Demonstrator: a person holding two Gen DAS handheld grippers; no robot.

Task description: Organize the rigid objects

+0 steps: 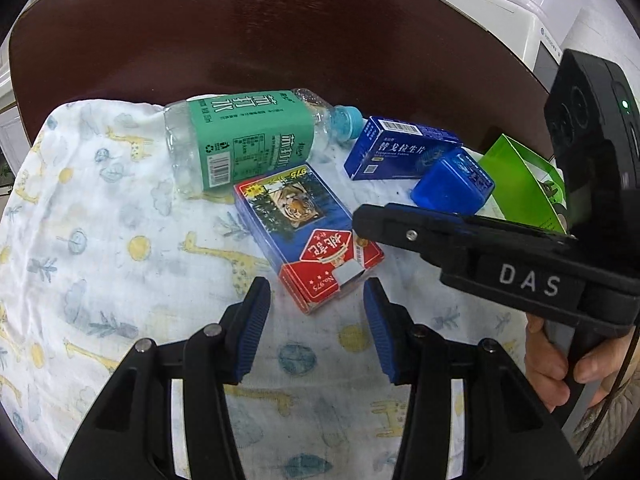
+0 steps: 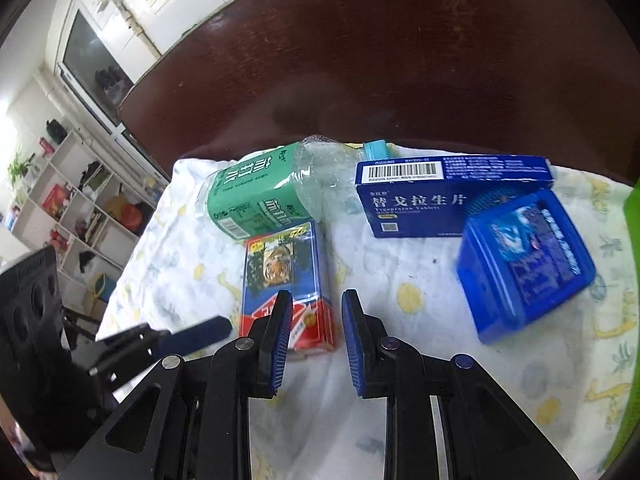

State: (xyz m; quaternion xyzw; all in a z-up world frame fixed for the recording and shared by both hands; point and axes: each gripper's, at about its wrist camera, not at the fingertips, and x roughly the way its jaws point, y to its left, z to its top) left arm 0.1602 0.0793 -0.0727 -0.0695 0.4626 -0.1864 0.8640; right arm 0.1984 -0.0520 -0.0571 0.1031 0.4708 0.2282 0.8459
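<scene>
Nothing appears sorted: bottle [image 1: 244,140], card pack [image 1: 308,236], tablet box [image 1: 396,152] and blue case [image 2: 524,264] lie scattered on the cloth [image 1: 100,240]. Left tongs [image 1: 318,308] stand apart and empty beside the pack; right tongs [image 2: 314,312] stand narrowly apart, holding nothing.

table [image 1: 280,32]: glossy dark wood | cloth [image 1: 100,240]: matt printed fabric | bottle [image 1: 240,136]: clear plastic

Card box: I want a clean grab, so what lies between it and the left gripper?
Only bare giraffe cloth lies between the left gripper and the card box, as the left wrist view shows; its jaws stand open, nothing between them.
</scene>
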